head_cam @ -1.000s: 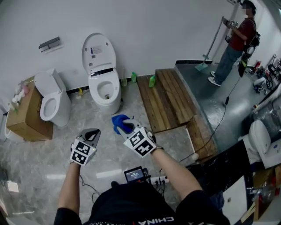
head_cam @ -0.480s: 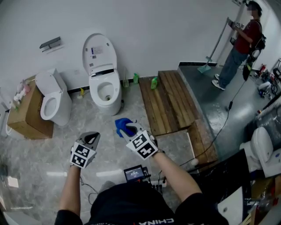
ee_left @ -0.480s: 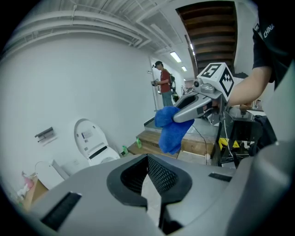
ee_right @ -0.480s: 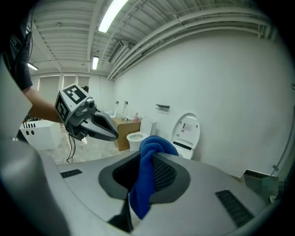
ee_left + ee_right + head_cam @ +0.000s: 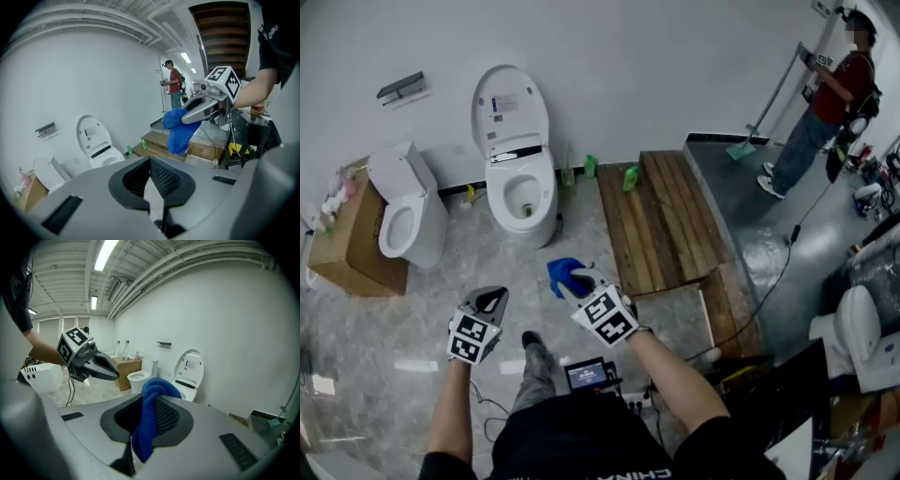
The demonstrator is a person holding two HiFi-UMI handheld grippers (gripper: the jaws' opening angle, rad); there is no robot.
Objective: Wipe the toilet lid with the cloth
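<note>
- Toilet lid (image 5: 508,105), in the head view, stood raised against the white wall behind its bowl, with nothing resting on it. As I judged it, the wiping had not begun: the walk up to the toilet and every stroke across the lid were left to do.
- Head view again: the blue cloth (image 5: 563,275) hung in the air above the marbled floor (image 5: 412,328), well short of the toilet. It was pinched at the tip of the right tongs (image 5: 577,281). The left tongs (image 5: 492,300) were held out beside them, lower and to the left, and carried nothing that could be seen. Neither pair touched the toilet or anything else.
- Left gripper view: the jaws of the left tongs were pressed together tip to tip, with nothing between their ribbed pads. Beyond them, at the upper right, the right tongs reached across with the cloth dangling from their tip. The toilet showed far off at the left, its lid up against the wall.
- Right gripper view: the jaws of the right tongs were clamped on the cloth. It bunched in a lump above the pads, and a fold draped down in front of them. The lid stood upright ahead, right of centre and well apart from the cloth. The left tongs showed at the left, closed and clear of the cloth.
- Only one preparatory step looked done: the cloth was in hand, and the grip on it seemed firm enough to carry it to the lid.
</note>
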